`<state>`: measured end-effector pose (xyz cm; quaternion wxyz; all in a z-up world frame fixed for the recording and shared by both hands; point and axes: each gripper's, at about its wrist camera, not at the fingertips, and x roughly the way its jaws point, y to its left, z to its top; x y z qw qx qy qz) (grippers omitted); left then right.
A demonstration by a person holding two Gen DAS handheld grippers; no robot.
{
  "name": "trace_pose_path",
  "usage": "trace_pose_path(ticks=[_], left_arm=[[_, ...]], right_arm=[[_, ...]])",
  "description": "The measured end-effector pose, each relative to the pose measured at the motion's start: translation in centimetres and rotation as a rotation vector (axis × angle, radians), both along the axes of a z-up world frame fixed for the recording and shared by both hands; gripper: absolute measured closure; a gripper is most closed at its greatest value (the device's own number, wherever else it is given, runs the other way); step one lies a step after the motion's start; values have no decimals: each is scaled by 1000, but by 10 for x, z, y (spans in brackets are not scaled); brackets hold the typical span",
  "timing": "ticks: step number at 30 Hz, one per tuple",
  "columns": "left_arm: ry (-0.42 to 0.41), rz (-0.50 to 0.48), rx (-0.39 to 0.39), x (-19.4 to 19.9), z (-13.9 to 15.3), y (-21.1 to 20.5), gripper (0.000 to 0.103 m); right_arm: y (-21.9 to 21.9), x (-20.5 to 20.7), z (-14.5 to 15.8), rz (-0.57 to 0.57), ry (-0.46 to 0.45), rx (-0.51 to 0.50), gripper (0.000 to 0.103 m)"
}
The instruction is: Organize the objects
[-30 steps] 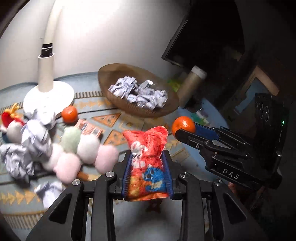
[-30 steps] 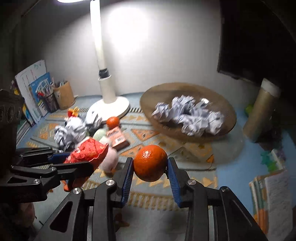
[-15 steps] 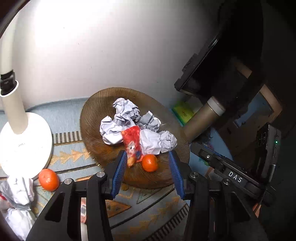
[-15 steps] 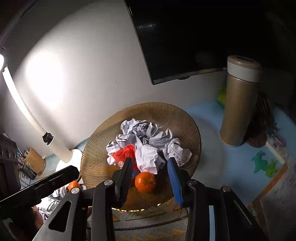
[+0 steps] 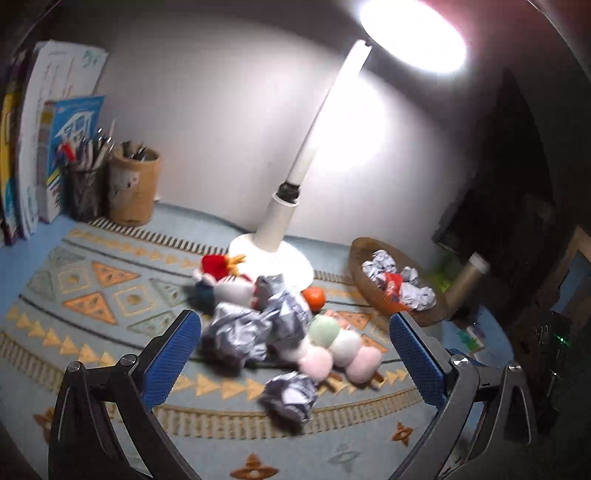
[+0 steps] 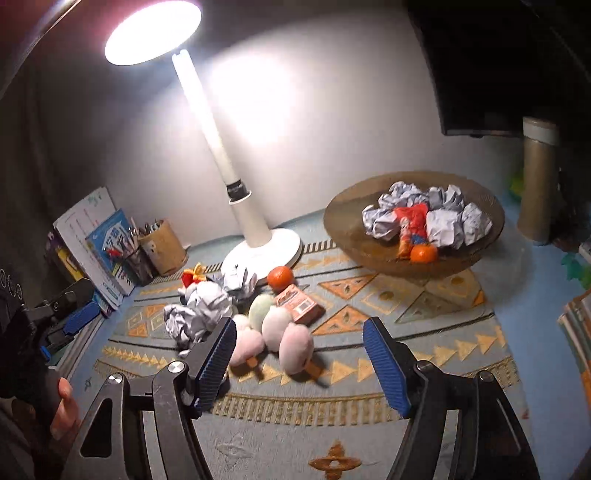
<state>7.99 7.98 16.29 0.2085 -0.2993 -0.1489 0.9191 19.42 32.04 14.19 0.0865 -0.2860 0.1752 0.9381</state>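
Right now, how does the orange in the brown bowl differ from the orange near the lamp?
The orange in the bowl lies against a red snack packet beside crumpled paper; the orange near the lamp sits on the patterned mat by the lamp base. Both look alike in colour and size.

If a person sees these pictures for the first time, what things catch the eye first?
First the lit desk lamp, standing at the back of the patterned mat. Then the pile of crumpled paper and pastel plush balls in front of it, and the wooden bowl at the right with paper, a red packet and an orange.

Desk lamp (image 6: 153,31) glares overhead; dim, warped edges, slight motion blur
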Motion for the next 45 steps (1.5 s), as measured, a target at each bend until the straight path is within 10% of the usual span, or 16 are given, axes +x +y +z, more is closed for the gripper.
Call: trace_pose_path(ticks=[7, 27, 33, 37, 44, 45], left_arm=[[-52, 33, -97, 2, -65, -5, 2], [-11, -62, -254, 13, -63, 27, 2], [-145, -176, -232, -6, -70, 57, 2], [-145, -203, -288, -11, -76, 79, 18], [-144, -173, -303, -11, -80, 84, 27], [-138, -171, -295, -10, -80, 83, 41]], right_arm=[[-34, -28, -52, 7, -105, 118, 34], [-43, -30, -53, -71, -122, 263, 10], [-36, -59, -54, 6, -257, 321, 10], [-25, -87, -52, 94, -296, 363, 10], [-22, -112, -71, 164, -377, 309, 60], [-21, -109, -73, 155, -381, 277, 65]])
